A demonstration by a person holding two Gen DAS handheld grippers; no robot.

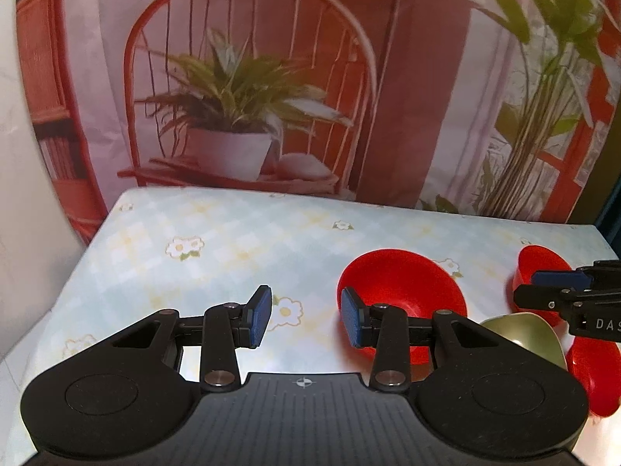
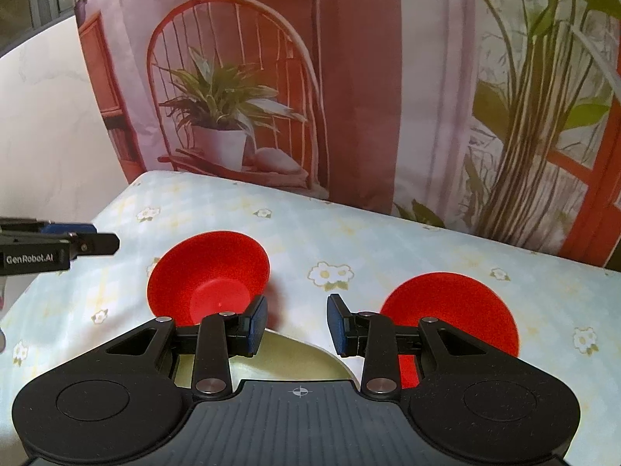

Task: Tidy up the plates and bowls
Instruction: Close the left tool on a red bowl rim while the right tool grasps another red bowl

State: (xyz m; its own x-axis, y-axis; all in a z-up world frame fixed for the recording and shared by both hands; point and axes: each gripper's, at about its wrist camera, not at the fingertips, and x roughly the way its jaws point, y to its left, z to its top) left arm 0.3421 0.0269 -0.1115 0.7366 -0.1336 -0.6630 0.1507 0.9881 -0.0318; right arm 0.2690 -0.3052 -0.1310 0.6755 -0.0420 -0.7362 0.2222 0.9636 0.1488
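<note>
Bowls are seen on the worktop (image 2: 388,240), which is covered by a floral cloth: one red bowl (image 2: 209,275) at the left, another red bowl (image 2: 454,310) at the right, well apart. A pale green dish (image 2: 295,361) lies near them, partly hidden under the right tool (image 2: 297,326). Both the right tool and the left tool (image 1: 306,318) are held partly open above the worktop, with nothing gripped between the pads.

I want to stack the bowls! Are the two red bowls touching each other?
Apart. The right wrist view shows the left red bowl and the right red bowl with a wide strip of flowered tablecloth between them.
</note>
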